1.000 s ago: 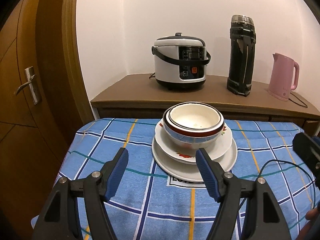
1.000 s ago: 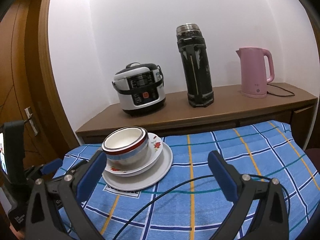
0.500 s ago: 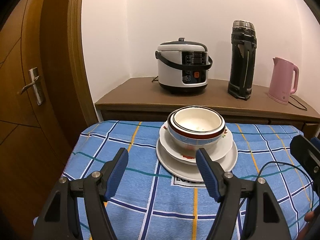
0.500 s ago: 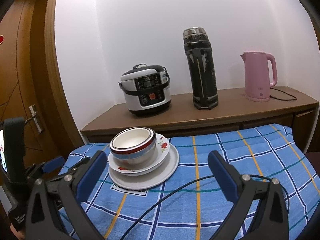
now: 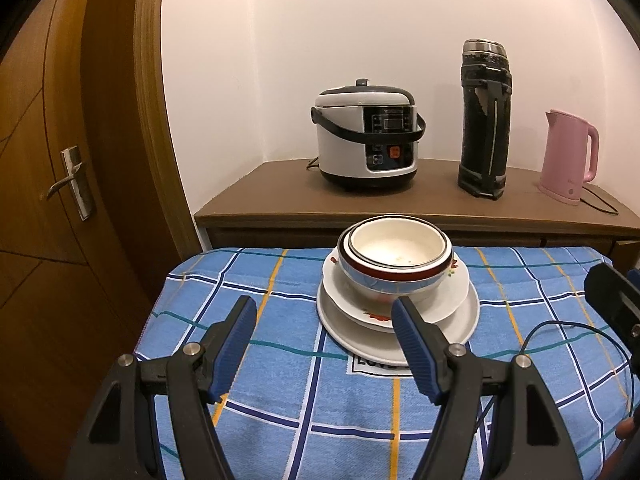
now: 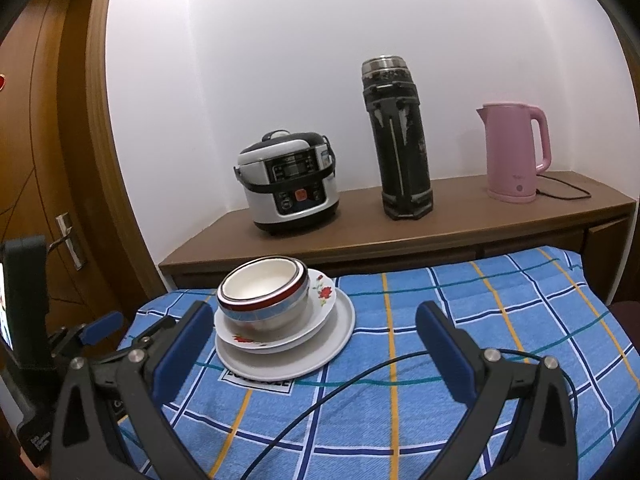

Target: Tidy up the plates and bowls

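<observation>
Stack looks done: two nested bowls (image 5: 396,258) sit inside a floral plate (image 5: 448,300), which sits on a plain larger plate (image 5: 460,322), widest at the bottom and deepest on top, so it nests stable and takes one footprint on the blue checked cloth (image 5: 280,360). My read: organizing is complete or nearly so, since nothing loose is visible elsewhere on the cloth. Left to right: wooden door (image 5: 60,160) with a lever handle at 9 o'clock; left hand-held gripper (image 5: 324,334) at 6 o'clock of the stack, released, jaws wide with nothing between them, near pad overlapping the plate rim in its own view but apart from it as far as I can tell; from the right wrist view it shows at 9 o'clock (image 6: 132,330). Right hand-held gripper (image 6: 316,338) is also released and empty, with the stack at its 11 o'clock, beside its left pad rather than between the pads. Behind, at 12 o'clock, a wooden counter (image 5: 280,196) carries a rice cooker (image 5: 366,136), a black thermos (image 5: 484,120) and a pink kettle (image 5: 568,156), all well apart from the stack. In the way: a dark cable (image 6: 360,376) trails over the cloth at 5 o'clock of the plates, a snag risk for any sweep by the right side. The stack sits close to the cloth's far edge, so a push towards 12 o'clock is risky.
</observation>
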Motion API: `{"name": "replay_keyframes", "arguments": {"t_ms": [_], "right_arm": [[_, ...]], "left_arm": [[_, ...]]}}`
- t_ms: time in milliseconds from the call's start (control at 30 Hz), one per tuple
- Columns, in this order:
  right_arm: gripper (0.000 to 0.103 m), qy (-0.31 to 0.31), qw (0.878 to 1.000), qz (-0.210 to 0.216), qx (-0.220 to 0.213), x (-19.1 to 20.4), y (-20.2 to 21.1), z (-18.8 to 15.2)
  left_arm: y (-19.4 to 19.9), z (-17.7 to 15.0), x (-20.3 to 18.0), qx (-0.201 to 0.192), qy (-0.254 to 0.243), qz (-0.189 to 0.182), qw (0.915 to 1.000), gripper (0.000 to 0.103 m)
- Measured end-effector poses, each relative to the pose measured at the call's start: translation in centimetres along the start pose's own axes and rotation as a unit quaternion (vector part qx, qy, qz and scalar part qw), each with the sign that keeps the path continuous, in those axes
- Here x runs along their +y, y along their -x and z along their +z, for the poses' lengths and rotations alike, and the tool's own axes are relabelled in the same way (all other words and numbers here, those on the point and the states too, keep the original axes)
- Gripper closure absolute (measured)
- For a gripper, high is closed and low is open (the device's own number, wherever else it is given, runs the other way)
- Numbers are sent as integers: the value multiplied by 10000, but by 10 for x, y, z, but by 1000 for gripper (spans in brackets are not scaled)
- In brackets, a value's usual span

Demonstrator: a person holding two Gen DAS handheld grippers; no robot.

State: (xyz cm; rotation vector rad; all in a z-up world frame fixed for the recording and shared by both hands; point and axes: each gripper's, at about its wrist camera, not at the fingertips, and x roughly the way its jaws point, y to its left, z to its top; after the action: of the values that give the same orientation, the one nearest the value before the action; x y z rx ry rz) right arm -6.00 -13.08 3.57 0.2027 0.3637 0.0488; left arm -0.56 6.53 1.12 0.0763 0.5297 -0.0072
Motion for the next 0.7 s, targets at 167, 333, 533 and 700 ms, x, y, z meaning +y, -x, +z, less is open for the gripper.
{"name": "replay_keyframes", "arguments": {"t_ms": [167,333,533,700], "right_arm": [[0,-25,10000,-11,-11,-2,1,1],[0,-21,10000,-6,-10,-4,1,1],[0,-11,10000,-10,-4,-4,0,1],[0,-14,10000,-5,-11,-4,0,1]], "left_arm": [[1,0,-1,-2,0,-15,10000,31],[2,1,-3,-26,-20,-23,10000,31],[1,3,-4,-12,-35,-12,10000,31],[2,4,-4,-55,-22,-12,10000,31]]}}
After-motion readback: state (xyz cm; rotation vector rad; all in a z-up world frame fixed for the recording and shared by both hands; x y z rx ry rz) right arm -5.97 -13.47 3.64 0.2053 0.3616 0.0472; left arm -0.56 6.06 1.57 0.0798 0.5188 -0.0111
